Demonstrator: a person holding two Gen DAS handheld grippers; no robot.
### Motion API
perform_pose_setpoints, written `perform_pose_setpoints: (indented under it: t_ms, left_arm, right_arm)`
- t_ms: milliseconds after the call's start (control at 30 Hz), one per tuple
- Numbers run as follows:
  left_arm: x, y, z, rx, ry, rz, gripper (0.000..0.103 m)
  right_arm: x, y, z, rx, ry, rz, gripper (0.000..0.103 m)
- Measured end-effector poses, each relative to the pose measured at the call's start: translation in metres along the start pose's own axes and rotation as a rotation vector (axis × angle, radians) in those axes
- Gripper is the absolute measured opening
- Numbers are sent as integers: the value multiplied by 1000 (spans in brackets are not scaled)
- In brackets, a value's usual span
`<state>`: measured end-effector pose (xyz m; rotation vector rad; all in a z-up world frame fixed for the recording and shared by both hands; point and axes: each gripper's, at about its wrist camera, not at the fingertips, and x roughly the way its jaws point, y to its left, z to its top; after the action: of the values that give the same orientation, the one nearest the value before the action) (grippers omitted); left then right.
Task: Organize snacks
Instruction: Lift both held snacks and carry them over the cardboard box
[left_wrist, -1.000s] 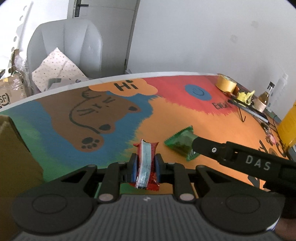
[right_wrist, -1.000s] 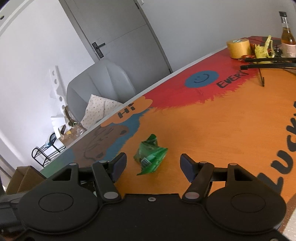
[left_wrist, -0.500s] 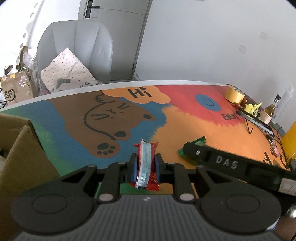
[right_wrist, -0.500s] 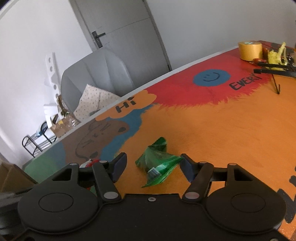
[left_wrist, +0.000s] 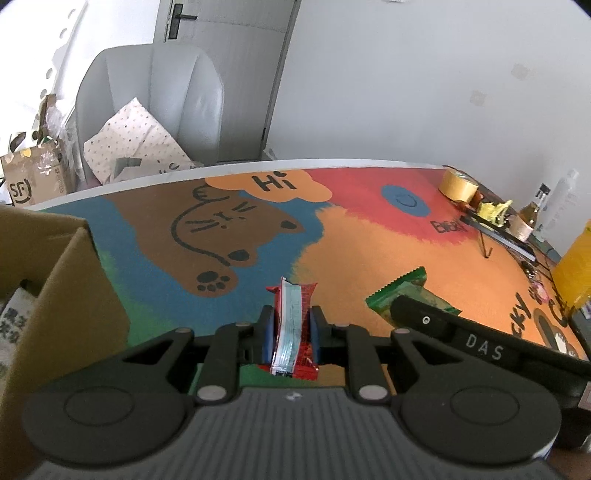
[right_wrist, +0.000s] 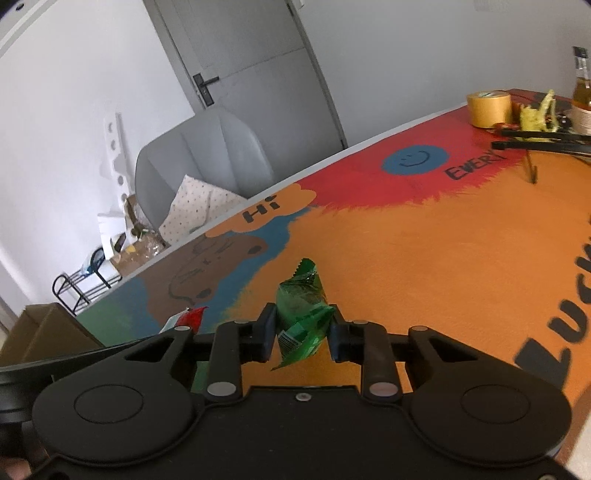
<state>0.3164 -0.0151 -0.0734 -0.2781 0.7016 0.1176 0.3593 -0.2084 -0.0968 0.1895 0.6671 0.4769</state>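
The painted table (left_wrist: 369, 251) carries most of the readable writing: "Hi" in an orange bubble above a brown cat drawing, "EVERY" beside a blue smiley on the red patch, and large black letters "LUCK" running off the right edge in the right wrist view. The right gripper's side, seen from the left wrist camera, is printed "DAS", and a brown paper bag (left_wrist: 35, 184) on the floor past the far edge shows "SF". The left gripper (left_wrist: 289, 328) is clamped on a red snack packet (left_wrist: 291, 325) with a pale blue strip, held upright on edge between blue pads, above the green and blue part of the tabletop. The right gripper (right_wrist: 302, 330) is closed around a green snack packet (right_wrist: 301, 314), squeezed at the middle with a barcode showing near its lower end, over the orange area just right of the left gripper. A cardboard box (left_wrist: 55, 295) stands open at the left, close beside the left gripper, with a white packet bearing printed characters inside; they are too small to read. At the far right corner sit a roll of yellow tape (right_wrist: 488, 109), a glass bottle (right_wrist: 583, 99) with a label I cannot read, a yellow crumpled thing and a black stand. Beyond the table's far edge a grey chair (right_wrist: 207, 155) holds a dotted cushion (right_wrist: 199, 210), in front of a grey door and white walls. The middle of the table between the grippers and the far edge lies bare.
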Motion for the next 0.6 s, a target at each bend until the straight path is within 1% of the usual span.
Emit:
perform_pose_setpoints:
  t_ms: [600]
  left_arm:
    - [-68,-6,-16,16,-55,-22,18]
  right_arm:
    - [-64,8,-18,6,-67,-24,26]
